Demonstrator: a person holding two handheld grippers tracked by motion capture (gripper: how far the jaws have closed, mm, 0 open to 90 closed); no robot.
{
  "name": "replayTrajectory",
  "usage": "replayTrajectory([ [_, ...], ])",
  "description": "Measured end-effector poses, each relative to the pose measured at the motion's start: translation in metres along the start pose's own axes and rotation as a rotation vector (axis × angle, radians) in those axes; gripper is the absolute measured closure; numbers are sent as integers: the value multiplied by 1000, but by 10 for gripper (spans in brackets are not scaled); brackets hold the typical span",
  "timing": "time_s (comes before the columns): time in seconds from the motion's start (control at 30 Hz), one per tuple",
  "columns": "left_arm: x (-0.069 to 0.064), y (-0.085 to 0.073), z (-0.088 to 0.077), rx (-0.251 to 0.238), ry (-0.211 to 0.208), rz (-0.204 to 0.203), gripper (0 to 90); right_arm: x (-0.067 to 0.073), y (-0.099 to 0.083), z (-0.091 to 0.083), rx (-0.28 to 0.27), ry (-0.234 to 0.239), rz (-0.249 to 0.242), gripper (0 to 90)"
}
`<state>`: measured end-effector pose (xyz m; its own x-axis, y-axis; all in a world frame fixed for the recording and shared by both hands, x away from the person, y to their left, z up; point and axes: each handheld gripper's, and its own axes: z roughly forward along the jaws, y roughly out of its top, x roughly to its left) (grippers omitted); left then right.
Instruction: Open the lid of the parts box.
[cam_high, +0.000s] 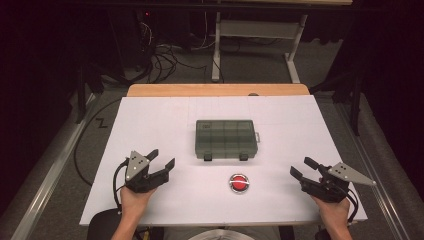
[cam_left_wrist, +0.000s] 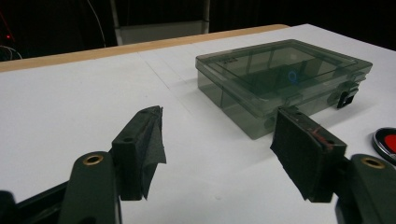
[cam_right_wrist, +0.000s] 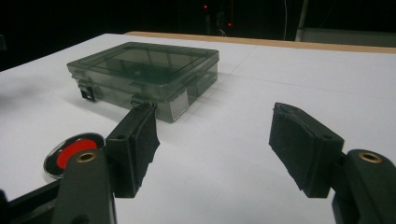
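Note:
A smoky transparent compartment box (cam_high: 226, 139) lies closed in the middle of the white table (cam_high: 150, 125), its two black latches facing the person. In front of it sits a round red button (cam_high: 239, 183) with a metal rim. My left gripper (cam_high: 163, 158) rests at the table's front left, open and empty, jaws pointing toward the box (cam_left_wrist: 280, 77). At the front right my right gripper (cam_high: 303, 167) is also open and empty, aimed at the box (cam_right_wrist: 144, 70). The button (cam_right_wrist: 72, 153) lies just left of the right gripper's jaw, and the button's edge (cam_left_wrist: 386, 143) shows at far right in the left gripper view.
The table has a wooden strip (cam_high: 217, 90) along its far edge. Beyond it stand a white metal frame (cam_high: 260, 35) and tangled cables (cam_high: 160, 60) on the floor. Metal rails (cam_high: 45, 180) run along both sides of the table.

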<state>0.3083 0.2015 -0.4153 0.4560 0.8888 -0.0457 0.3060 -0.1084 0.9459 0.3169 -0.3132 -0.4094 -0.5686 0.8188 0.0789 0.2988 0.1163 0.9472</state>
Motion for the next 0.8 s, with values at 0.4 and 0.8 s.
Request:
replayTrajectory([
  [0.4,-1,0,0,-1,-26,1,357,-1,1,0,-11,-2,24,342],
  [0.8,1,0,0,-12,-25,-2,360,1,2,1,-19,0,25,346],
])
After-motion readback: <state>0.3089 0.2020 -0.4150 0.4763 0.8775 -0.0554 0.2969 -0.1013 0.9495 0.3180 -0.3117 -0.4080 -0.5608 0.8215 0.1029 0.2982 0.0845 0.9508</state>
